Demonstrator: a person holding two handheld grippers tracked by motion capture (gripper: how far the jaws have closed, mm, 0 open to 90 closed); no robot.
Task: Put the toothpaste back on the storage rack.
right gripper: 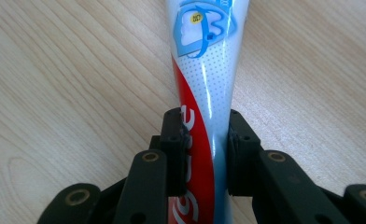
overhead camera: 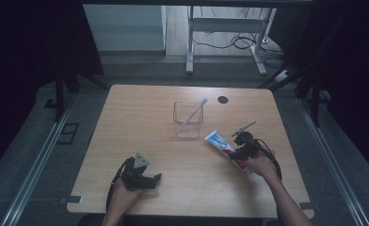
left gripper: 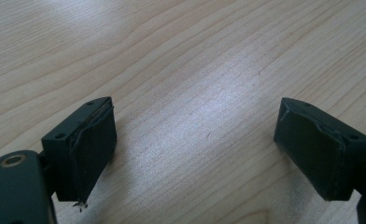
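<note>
Here, view by view:

- High view: the toothpaste tube [overhead camera: 224, 147] lies flat on the wooden table [overhead camera: 140, 117], toward its right side, with the right gripper [overhead camera: 241, 149] set on its near, red end. Just beyond the tube stands a clear square cup [overhead camera: 188, 120] with a pale toothbrush [overhead camera: 196, 111] leaning inside; a thin grey stick [overhead camera: 244, 127] lies near the gripper, and a dark round cap [overhead camera: 223, 99] sits farther back. The cup looks like the closest obstacle if the tube is swung that way, and probably tips easily. The left gripper [overhead camera: 150, 179] rests low at the near edge, well apart from everything.
- Left gripper view: the jaws stand wide apart over bare wood, nothing between them.
- Right gripper view: both pads [right gripper: 175, 154] press the tube's sides at the red band, so the grip is closed on the tube. It is likely light, soft and glossy, so it may dent or slide; holding this narrower, firmer part seems sounder than squeezing the flat, wide end.
</note>
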